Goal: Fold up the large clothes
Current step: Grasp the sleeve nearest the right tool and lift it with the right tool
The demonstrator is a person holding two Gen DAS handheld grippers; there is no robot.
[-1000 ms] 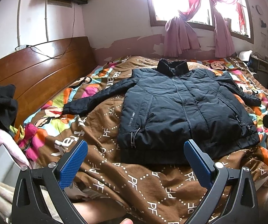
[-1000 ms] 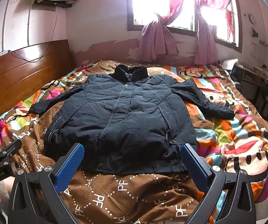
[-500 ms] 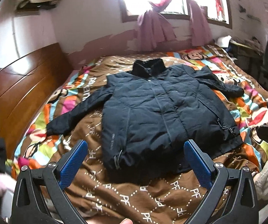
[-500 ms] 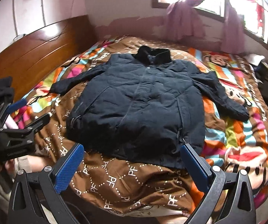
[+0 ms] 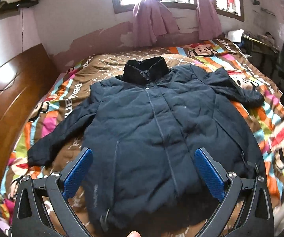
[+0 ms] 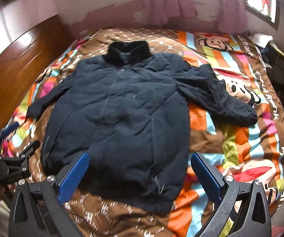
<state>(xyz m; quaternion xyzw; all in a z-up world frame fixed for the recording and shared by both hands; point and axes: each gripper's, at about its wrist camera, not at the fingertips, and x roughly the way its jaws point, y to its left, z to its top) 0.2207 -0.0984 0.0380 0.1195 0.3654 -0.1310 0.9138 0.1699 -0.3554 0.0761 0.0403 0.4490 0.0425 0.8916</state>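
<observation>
A: Biggest first — what's there?

B: A bed (image 5: 266,106) w/ a brown and bright cartoon-print cover, wooden headboard (image 5: 9,90) on its left, pink curtains (image 5: 151,25) at the window behind.

A: And the garment?

B: Dark puffer jacket (image 5: 151,130) lying flat, front up, in the middle of the bed. Closed down the front, black collar (image 5: 145,70) toward the window, hem toward the cameras. Both sleeves spread out — left sleeve (image 5: 62,132) angled down toward the headboard side, right sleeve (image 6: 219,96) angled out over the striped part of the cover.

A: Grippers?

B: Left gripper (image 5: 143,169) hovers over the lower front of the jacket, blue-padded jaws spread wide, nothing between them. Right gripper (image 6: 139,174) likewise — jaws wide apart, empty, above the hem area nr the jacket's right pocket side.

A: Touching the fabric?

B: Can't tell; looks like neither has hold of it.

A: Anything small?

B: A fingertip (image 5: 133,233) at the bottom edge of the left wrist view.
</observation>
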